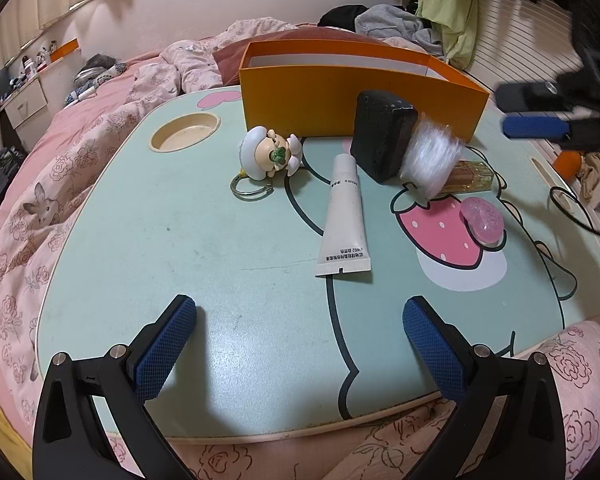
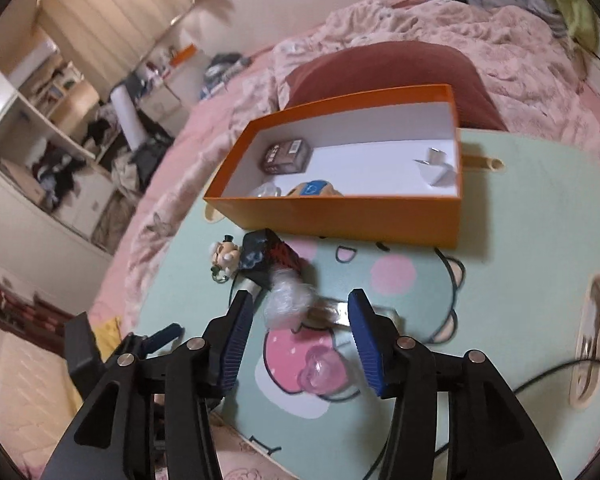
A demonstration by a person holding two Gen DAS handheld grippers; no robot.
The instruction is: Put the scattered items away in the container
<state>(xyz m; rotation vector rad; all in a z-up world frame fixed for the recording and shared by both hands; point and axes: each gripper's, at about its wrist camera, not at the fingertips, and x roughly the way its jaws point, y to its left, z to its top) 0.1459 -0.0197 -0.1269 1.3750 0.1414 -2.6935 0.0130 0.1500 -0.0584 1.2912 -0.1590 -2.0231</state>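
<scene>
Your right tool (image 2: 300,332) hangs released and empty at lower centre above the white pom-pom (image 2: 286,304) on the desk (image 2: 520,208), your left tool (image 1: 300,344) also released, so I judge the next move is lowering, clenching, carrying it into the orange box (image 2: 340,216).
</scene>
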